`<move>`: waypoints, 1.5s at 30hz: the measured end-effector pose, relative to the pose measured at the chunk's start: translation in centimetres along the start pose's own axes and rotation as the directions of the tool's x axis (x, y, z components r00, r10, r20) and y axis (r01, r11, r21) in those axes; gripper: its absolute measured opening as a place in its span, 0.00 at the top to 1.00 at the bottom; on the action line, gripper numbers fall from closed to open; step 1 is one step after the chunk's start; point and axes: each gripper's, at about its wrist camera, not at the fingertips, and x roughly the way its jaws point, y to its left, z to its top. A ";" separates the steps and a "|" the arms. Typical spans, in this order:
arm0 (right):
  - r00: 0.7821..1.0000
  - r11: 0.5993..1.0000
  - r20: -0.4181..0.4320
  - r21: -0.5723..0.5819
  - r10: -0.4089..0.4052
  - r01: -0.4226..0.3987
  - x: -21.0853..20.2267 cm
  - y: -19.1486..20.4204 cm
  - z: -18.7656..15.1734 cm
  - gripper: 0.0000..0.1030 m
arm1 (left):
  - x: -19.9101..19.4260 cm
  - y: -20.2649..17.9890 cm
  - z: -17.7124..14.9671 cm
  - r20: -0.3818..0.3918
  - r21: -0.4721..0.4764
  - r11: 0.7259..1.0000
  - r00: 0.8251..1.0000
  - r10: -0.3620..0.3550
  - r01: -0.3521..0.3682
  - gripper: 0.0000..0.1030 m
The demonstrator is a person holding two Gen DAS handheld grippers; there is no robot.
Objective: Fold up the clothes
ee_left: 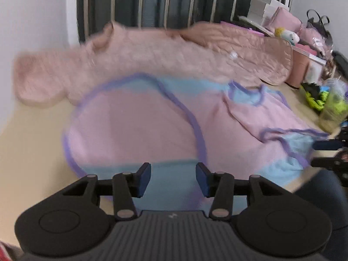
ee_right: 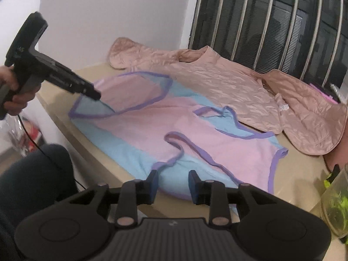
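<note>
A pink and light-blue garment with purple trim (ee_left: pixel 139 126) lies spread on the beige table (ee_left: pixel 32 130); it also shows in the right wrist view (ee_right: pixel 174 130). One corner is folded over at its left end (ee_right: pixel 128 93). My left gripper (ee_left: pixel 173 179) is open above the garment's blue hem; in the right wrist view it (ee_right: pixel 97 96) hovers at the folded corner. My right gripper (ee_right: pixel 171 187) is open over the blue near edge, by a purple strap loop (ee_right: pixel 178 145). It shows at the left wrist view's right edge (ee_left: pixel 326 152).
A peach quilted garment (ee_right: pixel 228 82) lies spread behind the pink one, toward a barred window (ee_right: pixel 271 21). A glass jar with green contents (ee_right: pixel 335 206) stands at the table's right. Boxes, bags and a plush toy (ee_left: pixel 285 34) crowd the far right. The table's near edge (ee_right: pixel 87 148) drops to my legs.
</note>
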 end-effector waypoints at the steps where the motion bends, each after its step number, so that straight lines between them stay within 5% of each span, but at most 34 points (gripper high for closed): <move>1: 1.000 1.000 0.003 0.020 -0.021 0.021 -0.3 -0.5 -0.1 0.72 | 0.1 0.2 -0.2 -0.008 -0.036 0.998 0.999 -0.047 0.047 0.55; 3: 0.996 0.994 0.003 0.064 -0.087 0.087 -1.0 -2.1 -0.5 0.72 | 0.0 0.2 -0.6 -0.012 -0.065 0.993 0.995 -0.101 0.100 0.55; 7: 0.958 0.955 -0.081 0.086 -0.276 0.283 -0.6 -4.7 -1.8 0.73 | 0.7 -0.7 -1.3 -0.020 0.012 0.999 0.999 -0.046 0.046 0.63; 9: 0.959 0.957 -0.117 0.102 -0.260 0.272 -0.5 -5.3 -2.4 0.96 | 0.8 -0.9 -1.4 -0.028 0.032 0.999 0.999 -0.024 0.025 0.70; 11: 0.958 0.957 -0.151 0.126 -0.242 0.261 -0.8 -5.2 -3.1 1.00 | 0.8 -0.8 -1.5 -0.039 0.014 1.000 0.999 -0.009 0.010 0.75; 15: 0.970 0.963 -0.130 0.152 -0.206 0.225 -1.8 -4.8 -2.8 0.87 | -0.7 0.4 -0.5 0.001 -0.035 0.997 0.997 -0.074 0.074 0.70; 17: 0.982 0.967 -0.072 0.173 -0.176 0.186 -2.7 -4.7 -1.9 0.61 | -1.5 1.9 1.7 0.083 -0.039 0.999 0.996 -0.023 0.027 0.57; 18: 0.985 0.964 -0.041 0.198 -0.170 0.175 -2.6 -5.1 -1.1 0.58 | -1.4 2.9 3.1 0.116 -0.048 0.999 0.993 0.023 -0.018 0.56; 20: 0.983 0.952 0.002 0.249 -0.182 0.176 -1.7 -6.2 0.7 0.57 | 0.3 5.0 6.2 0.148 -0.026 0.994 0.983 0.107 -0.104 0.46; 24: 0.954 0.902 -0.079 0.312 -0.290 0.300 4.2 -9.4 4.3 0.57 | 6.5 6.9 10.8 0.102 0.018 0.974 0.969 0.223 -0.226 0.36; 27: 0.936 0.857 -0.155 0.377 -0.314 0.350 8.0 -11.6 5.5 0.57 | 10.1 6.8 12.5 0.123 0.075 0.971 0.968 0.218 -0.228 0.21; 32: 0.910 0.802 -0.249 0.434 -0.332 0.411 11.7 -13.9 5.1 0.58 | 13.9 7.6 13.1 0.021 0.121 0.952 0.960 0.281 -0.281 0.23; 33: 0.908 0.794 -0.255 0.445 -0.332 0.415 12.1 -14.2 5.1 0.58 | 14.1 8.1 12.9 0.013 0.107 0.953 0.958 0.285 -0.285 0.30; 35: 0.906 0.778 -0.264 0.466 -0.331 0.420 12.9 -14.7 4.9 0.58 | 13.6 9.3 12.5 0.005 0.043 0.975 0.976 0.218 -0.218 0.66; 36: 0.905 0.771 -0.268 0.476 -0.331 0.423 13.3 -15.0 4.9 0.58 | 13.2 9.8 12.3 0.006 0.008 0.979 0.979 0.201 -0.202 0.94; 39: 0.914 0.749 -0.250 0.524 -0.319 0.405 13.9 -15.7 4.8 0.58 | 11.9 10.5 11.5 0.039 -0.046 0.959 0.959 0.281 -0.279 0.96; 40: 0.918 0.752 -0.240 0.526 -0.316 0.397 14.1 -15.7 4.8 0.68 | 11.5 10.8 11.1 0.046 -0.060 0.953 0.953 0.301 -0.298 0.96; 41: 0.921 0.762 -0.229 0.517 -0.315 0.390 14.3 -15.8 5.0 0.90 | 10.9 11.1 10.6 0.045 -0.080 0.950 0.951 0.306 -0.302 0.96; 45: 0.924 0.779 -0.212 0.496 -0.319 0.383 15.0 -15.6 5.5 0.95 | 9.3 12.2 9.0 0.015 -0.138 0.937 0.945 0.326 -0.321 0.96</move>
